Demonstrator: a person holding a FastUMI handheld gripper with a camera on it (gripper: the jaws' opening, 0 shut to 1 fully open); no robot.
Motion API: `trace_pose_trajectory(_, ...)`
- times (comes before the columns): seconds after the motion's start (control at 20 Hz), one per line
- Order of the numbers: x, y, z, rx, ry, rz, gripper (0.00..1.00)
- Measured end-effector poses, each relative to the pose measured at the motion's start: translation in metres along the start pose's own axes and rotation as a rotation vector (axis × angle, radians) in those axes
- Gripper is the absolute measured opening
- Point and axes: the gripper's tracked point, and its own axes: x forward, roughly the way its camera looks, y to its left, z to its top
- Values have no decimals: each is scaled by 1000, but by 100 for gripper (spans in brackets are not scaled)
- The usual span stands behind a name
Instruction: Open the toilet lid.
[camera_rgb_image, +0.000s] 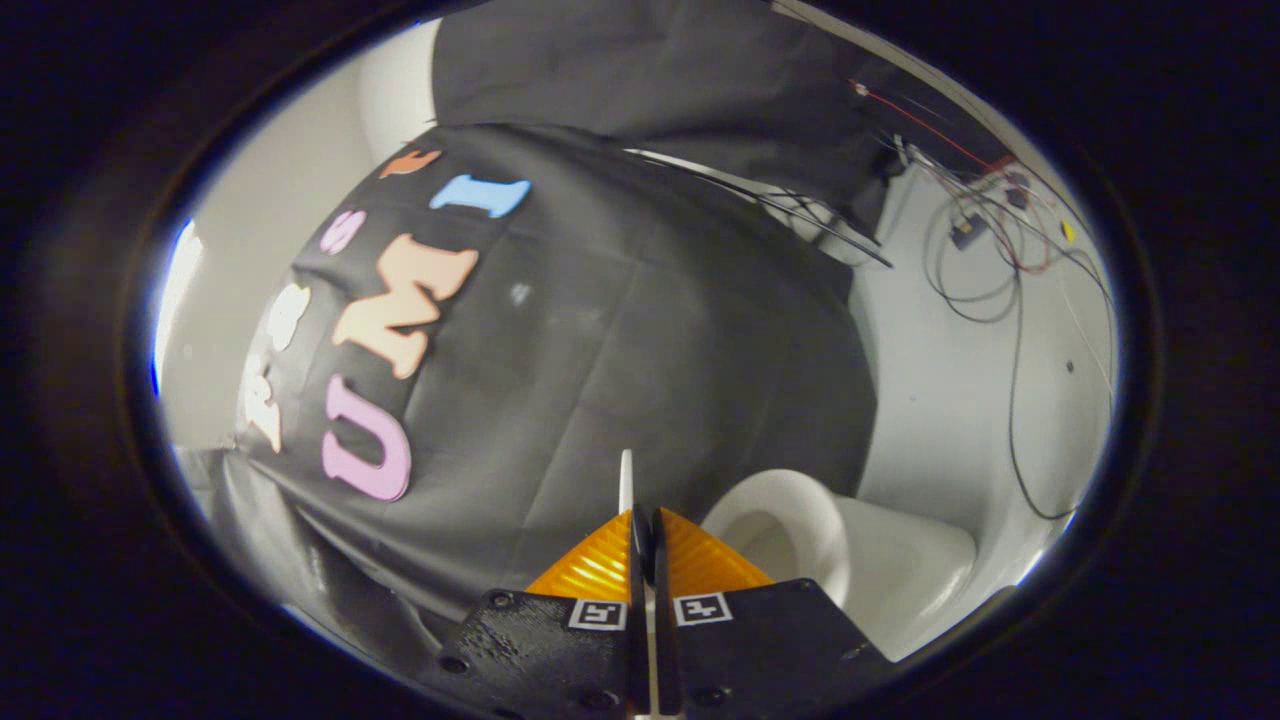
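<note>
My gripper (645, 530) has its fingers pressed on the thin white edge of the toilet lid (626, 480), which stands up at twelve o'clock just past the tips and blocks the way straight ahead. At two o'clock, just beside the fingers, the toilet bowl (790, 520) and its open rim take up the near space. Beyond it, from one to three o'clock, the white wall (950, 400) stands bare enough to pass along, though loose cables (1010, 300) hang down it. From nine to twelve o'clock the black cloth (620, 330) hangs close and closes off that side.
</note>
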Motion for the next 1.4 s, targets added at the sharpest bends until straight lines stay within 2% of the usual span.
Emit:
trace_pose_trajectory(0.25,-4,103,-18,-163,2,91,5)
trace_pose_trajectory(0.55,-10,179,-55,-398,59,125,6)
trace_pose_trajectory(0.8,-12,226,-91,-567,105,212,6)
trace_pose_trajectory(1.4,-13,311,-196,-862,274,416,6)
